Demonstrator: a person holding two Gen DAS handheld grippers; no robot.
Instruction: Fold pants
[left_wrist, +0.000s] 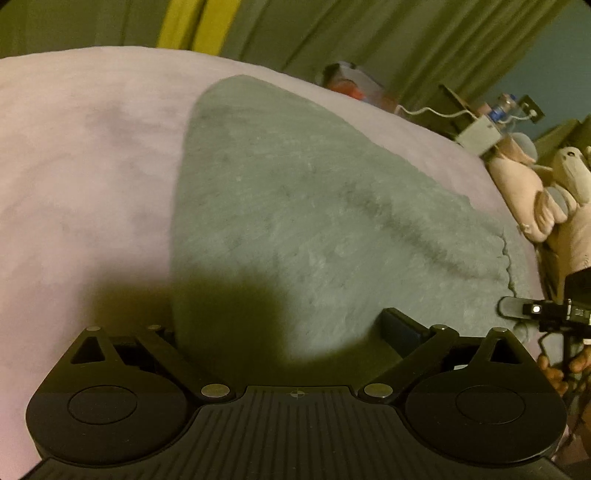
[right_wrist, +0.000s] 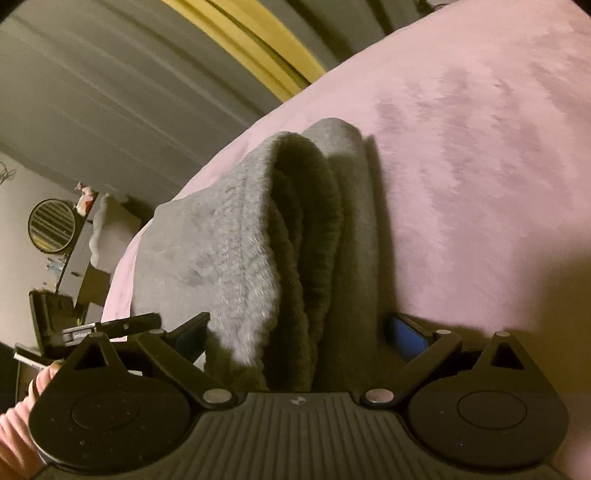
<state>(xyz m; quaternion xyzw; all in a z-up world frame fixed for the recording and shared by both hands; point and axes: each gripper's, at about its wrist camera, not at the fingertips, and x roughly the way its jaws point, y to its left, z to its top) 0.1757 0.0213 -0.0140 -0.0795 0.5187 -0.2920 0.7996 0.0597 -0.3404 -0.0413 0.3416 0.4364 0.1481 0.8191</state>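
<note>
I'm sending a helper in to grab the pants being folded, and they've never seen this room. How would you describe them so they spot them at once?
Look for the bed with the pale pink plush blanket spread over it. The pants lie on it, a flat fuzzy grey-green bundle with stacked folded layers at one end. Nothing else on the blanket is that grey; the stuffed toys at the bed's edge are pink and cream.

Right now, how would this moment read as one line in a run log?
task: fold pants | gray pants: folded in layers on pink blanket | right gripper: open, astride the folded edge | left gripper: open over the pants
</note>
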